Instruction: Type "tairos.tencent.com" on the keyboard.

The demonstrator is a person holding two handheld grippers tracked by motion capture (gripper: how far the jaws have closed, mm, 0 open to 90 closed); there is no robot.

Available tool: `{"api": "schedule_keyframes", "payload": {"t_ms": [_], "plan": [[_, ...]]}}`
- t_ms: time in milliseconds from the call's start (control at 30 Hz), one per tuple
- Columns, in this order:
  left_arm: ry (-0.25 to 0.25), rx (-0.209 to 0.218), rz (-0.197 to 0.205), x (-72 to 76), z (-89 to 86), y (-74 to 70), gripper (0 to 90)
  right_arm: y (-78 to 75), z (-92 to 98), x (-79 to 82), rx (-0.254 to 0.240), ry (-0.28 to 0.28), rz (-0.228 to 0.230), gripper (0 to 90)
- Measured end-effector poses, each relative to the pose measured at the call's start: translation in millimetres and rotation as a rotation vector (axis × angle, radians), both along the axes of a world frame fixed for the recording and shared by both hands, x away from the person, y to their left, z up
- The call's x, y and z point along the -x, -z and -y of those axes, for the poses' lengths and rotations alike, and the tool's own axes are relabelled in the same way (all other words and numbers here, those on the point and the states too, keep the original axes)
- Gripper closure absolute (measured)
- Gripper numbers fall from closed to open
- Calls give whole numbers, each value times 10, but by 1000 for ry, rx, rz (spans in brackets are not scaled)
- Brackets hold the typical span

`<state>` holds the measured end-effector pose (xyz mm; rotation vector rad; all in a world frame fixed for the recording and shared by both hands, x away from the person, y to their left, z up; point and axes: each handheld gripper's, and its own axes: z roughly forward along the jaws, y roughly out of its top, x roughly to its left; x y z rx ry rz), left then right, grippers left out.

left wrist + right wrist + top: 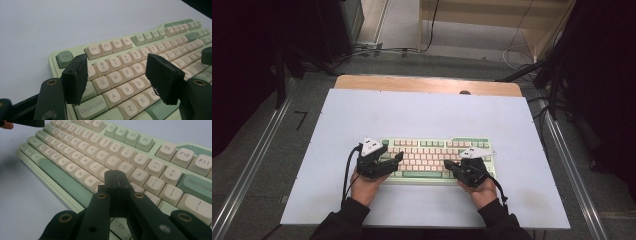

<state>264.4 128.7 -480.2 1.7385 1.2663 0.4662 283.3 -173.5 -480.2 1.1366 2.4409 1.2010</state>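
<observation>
Pale-green plastic keyboard (437, 159) with cream keys: right gripper (116, 180) jaws closed empty, press one key squarely; left gripper (122, 77) gapes wide, idle

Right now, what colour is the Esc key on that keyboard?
The Esc key is sage green, unlike the cream letter keys beside it; the left gripper view shows it best.

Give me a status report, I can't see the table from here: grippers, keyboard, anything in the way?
Left gripper open above the keyboard's left keys. Right gripper shut, nothing between its jaws, over the right-hand letter keys. Keyboard flat on the white table. Nothing in the way.
</observation>
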Motion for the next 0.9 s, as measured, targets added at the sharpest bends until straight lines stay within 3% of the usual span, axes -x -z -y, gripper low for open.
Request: {"api": "schedule_keyframes", "payload": {"t_ms": [400,900], "plan": [[0,2,-2,-1,-1,3,350,49,-25,-9,31,-2,-20,877],[-2,15,-3,0,0,0,350,66,-23,-11,29,1,-21,877]]}}
